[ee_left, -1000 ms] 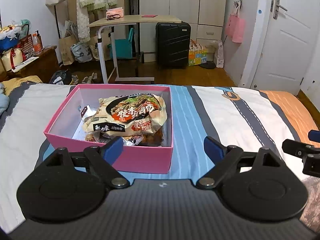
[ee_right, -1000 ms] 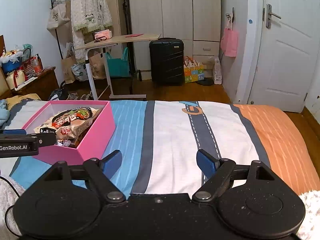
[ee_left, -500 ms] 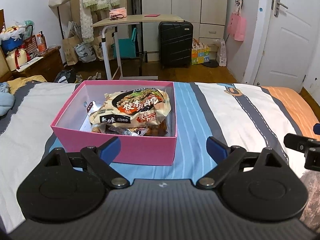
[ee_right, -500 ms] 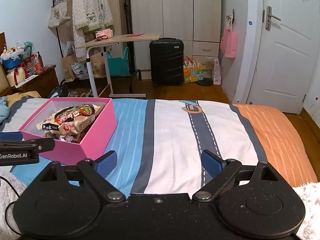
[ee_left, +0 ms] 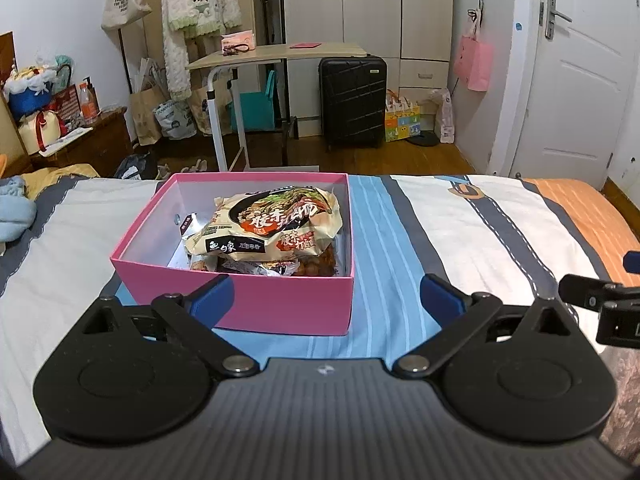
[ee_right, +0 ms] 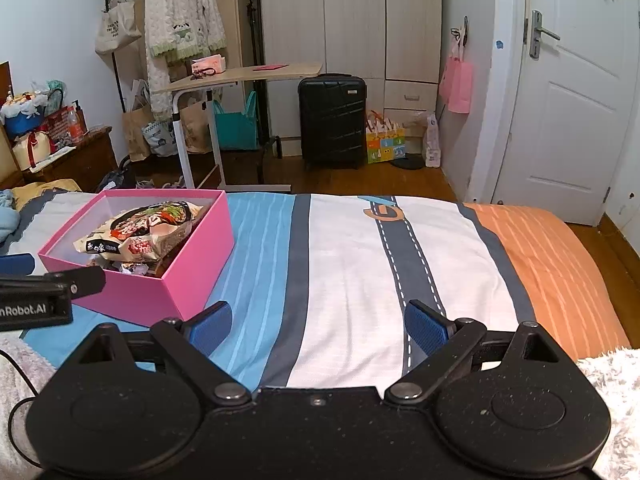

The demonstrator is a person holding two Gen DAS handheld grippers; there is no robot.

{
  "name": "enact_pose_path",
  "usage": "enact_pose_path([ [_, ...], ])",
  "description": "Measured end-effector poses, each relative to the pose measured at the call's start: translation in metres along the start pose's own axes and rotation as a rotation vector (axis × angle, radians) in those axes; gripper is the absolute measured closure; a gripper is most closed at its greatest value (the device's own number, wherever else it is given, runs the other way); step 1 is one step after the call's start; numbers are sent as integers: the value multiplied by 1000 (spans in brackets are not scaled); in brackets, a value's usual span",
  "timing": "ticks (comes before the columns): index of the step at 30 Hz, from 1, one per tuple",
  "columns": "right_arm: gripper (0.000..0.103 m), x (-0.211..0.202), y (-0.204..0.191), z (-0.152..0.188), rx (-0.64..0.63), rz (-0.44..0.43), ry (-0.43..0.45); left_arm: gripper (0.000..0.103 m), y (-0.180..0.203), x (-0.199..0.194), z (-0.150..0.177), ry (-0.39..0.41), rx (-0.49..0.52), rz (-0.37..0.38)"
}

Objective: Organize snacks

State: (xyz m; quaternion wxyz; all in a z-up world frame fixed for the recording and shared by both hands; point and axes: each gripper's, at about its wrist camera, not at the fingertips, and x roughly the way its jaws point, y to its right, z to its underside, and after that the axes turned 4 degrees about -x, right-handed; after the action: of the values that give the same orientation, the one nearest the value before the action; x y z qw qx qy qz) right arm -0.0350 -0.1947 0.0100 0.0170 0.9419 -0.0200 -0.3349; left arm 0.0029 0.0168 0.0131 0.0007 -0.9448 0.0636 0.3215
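- On the striped bedspread (ee_left: 460, 220) sat a pink box (ee_left: 256, 304), open-topped, resting on the blue stripes towards the bed's left side.
- Inside the box lay a noodle packet (ee_left: 272, 228), cream with a dark bowl picture and red lettering, tilted and heaped on smaller wrappers (ee_left: 260, 268) beneath it; those wrappers were too crumpled to identify.
- Part of the box's floor on its left side was bare and white.
- Left gripper (ee_left: 326, 296) hovered just before the box's near wall, jaws spread wide, nothing between the blue pads (ee_left: 212, 294); its left pad overlapped the box wall in view, though contact could not be confirmed.
- Right gripper (ee_right: 318, 326) hung over the white and dark stripes to the right of the box, jaws likewise spread and holding nothing.
- From the right wrist view the box (ee_right: 160, 292) stood to the left, with the packet (ee_right: 140, 232) visible above its rim; the left gripper's finger crossed the frame's left edge.
- Beyond the bed stood a rolling desk (ee_left: 280, 52), a black suitcase (ee_left: 354, 104), a wardrobe (ee_left: 368, 4) and a white door (ee_left: 576, 76).
- A pink bag (ee_left: 476, 62) hung on the wall beside the door.
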Motion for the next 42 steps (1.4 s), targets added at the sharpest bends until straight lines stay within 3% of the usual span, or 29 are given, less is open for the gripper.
enact_pose_path([
  [21, 7, -1, -5, 3, -20, 4, -5, 2, -1, -3, 3, 28, -25, 13],
  [28, 7, 0, -5, 3, -24, 7, -6, 2, 1, 1, 2, -2, -2, -2],
  [42, 7, 2, -7, 4, -30, 6, -15, 1, 11, -1, 7, 40, 52, -56],
])
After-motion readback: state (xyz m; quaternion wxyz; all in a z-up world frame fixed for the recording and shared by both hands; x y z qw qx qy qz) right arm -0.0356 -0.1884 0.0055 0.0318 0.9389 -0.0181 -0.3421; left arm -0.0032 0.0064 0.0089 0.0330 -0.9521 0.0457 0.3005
